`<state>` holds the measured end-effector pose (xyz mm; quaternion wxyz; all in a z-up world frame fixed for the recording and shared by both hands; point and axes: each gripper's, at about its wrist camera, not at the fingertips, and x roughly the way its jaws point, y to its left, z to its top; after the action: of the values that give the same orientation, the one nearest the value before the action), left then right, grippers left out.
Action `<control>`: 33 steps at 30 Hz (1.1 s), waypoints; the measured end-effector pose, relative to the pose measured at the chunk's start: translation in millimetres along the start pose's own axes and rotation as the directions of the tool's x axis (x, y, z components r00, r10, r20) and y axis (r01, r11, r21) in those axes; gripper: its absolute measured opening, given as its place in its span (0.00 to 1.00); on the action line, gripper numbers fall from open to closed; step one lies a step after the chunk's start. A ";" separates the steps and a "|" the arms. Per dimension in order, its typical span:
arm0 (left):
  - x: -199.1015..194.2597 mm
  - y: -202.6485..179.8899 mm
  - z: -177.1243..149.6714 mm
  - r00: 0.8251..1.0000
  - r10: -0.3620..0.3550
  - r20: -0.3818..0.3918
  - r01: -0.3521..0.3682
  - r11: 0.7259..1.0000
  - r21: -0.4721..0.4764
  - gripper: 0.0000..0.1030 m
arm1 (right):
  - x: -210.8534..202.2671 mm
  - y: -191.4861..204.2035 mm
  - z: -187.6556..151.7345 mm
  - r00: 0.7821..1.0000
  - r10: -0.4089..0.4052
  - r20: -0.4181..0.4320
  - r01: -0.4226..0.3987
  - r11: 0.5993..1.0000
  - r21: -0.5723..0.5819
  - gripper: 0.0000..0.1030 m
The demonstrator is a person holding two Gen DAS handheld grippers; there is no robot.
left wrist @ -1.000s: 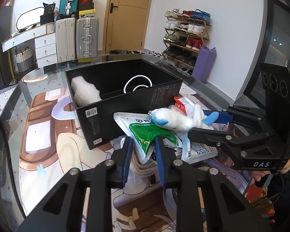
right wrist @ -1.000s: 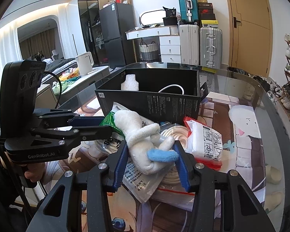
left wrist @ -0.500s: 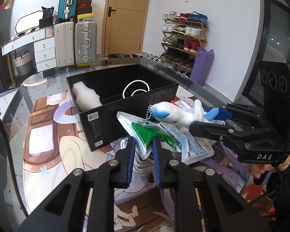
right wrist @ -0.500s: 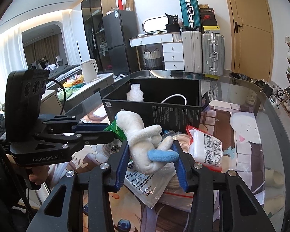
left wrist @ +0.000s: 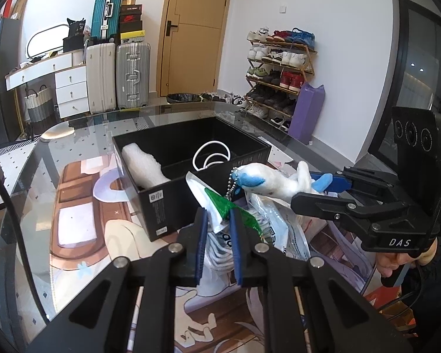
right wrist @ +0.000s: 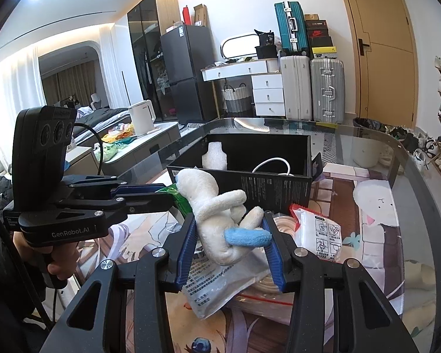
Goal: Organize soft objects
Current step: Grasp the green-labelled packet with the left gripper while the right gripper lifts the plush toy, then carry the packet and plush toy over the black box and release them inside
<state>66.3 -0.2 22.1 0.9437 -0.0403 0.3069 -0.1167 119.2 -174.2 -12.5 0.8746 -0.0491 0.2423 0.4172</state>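
My right gripper [right wrist: 229, 220] is shut on a white plush toy [right wrist: 217, 214] with blue tips, held up in front of the black box [right wrist: 273, 188]. In the left wrist view the plush toy [left wrist: 270, 182] hangs off to the right with its bead chain dangling. My left gripper [left wrist: 217, 217] is closing tight on the corner of a green and white plastic packet [left wrist: 220, 206], and its pads press on it. That packet is lifted off the pile, just before the black box [left wrist: 161, 203]. The two grippers are side by side and close together.
Inside the box lie a white foam piece [left wrist: 141, 164] and a coiled white cable [left wrist: 211, 156]. A red and white packet [right wrist: 317, 229], clear bags [right wrist: 217, 285] and a cream coil [right wrist: 282, 223] lie piled on the glass table [right wrist: 397, 176], whose curved edge runs along the right.
The left gripper's jaws have narrowed onto the green and white packet and lifted its corner. The plush toy in the right gripper stays about where it was.
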 end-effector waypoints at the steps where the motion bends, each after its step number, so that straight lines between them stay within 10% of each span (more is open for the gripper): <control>1: -1.4 0.8 0.5 1.000 0.000 0.003 0.000 1.000 -0.001 0.12 | -0.6 0.2 0.5 1.000 -0.001 0.002 0.001 1.000 0.000 0.42; 33: -32.0 16.9 21.8 0.995 -0.031 0.100 0.035 0.998 -0.045 0.09 | -16.2 -9.7 6.9 0.997 -0.022 0.067 0.019 0.999 0.048 0.42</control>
<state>57.2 24.2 55.4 0.9545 -0.0732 0.2617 -0.1229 120.5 -189.9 -0.1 0.8874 -0.0169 0.2217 0.4037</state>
